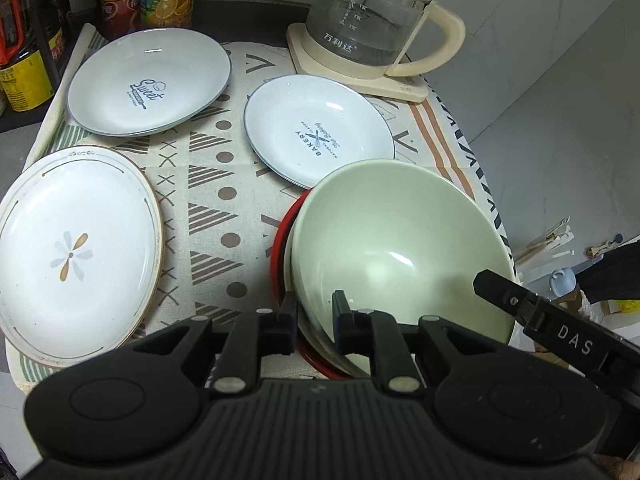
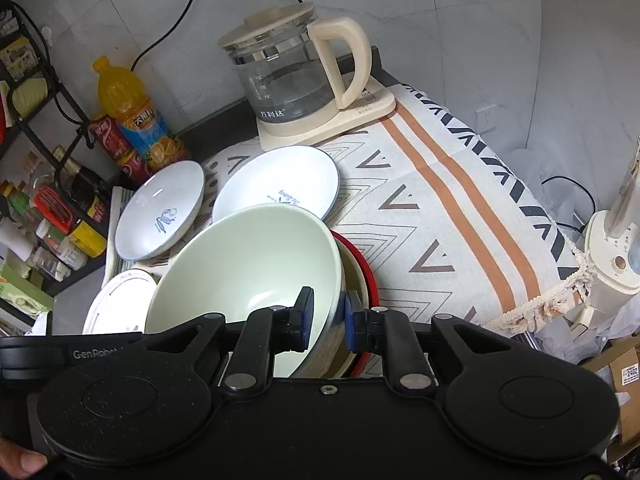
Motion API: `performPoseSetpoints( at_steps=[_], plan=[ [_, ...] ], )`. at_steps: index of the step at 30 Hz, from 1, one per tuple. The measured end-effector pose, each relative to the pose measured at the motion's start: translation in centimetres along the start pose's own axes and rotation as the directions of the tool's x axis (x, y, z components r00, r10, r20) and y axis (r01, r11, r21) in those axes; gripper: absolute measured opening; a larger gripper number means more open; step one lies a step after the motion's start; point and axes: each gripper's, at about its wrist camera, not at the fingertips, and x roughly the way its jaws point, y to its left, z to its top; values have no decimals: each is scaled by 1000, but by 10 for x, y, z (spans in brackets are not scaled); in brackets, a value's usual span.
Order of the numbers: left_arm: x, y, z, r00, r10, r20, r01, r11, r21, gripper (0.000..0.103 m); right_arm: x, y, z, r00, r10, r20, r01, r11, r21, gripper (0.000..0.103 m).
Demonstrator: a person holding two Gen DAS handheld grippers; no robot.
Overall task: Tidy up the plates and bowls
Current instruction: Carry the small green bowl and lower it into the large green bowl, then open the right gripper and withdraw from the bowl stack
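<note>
On right wrist view, orange juice bottle (image 2: 120, 96) whole; left crops it.

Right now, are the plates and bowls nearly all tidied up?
Not yet. Already nested: a pale green bowl sits in a red-rimmed bowl. In hand: the left gripper and right gripper each straddle the green bowl's rim. Left: the flower plate, the Sweet plate and the Bakery plate lie apart on the patterned cloth.
</note>
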Motion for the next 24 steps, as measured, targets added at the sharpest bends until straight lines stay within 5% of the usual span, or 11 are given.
performPoseSetpoints(
  at_steps=[8,11,16,20,24],
  plan=[
    [5,3,8,1000,-10,-6,10,1000,-6,16,10,2,2,999,6,-48,-7,1000,-19,33],
    [5,3,12,1000,-27,-16,27,1000,-11,32,10,1,2,998,27,-50,-28,999,-17,48],
    [-7,7,15,996,-79,28,79,997,-7,78,5,4,8,998,51,-46,-51,999,-17,86],
    [-15,17,16,996,-78,49,80,996,-38,87,-5,1,12,996,93,-9,-93,996,3,100],
    [-19,27,19,996,-79,47,82,994,-65,89,-8,-1,16,994,111,15,-111,994,3,103]
  ],
)
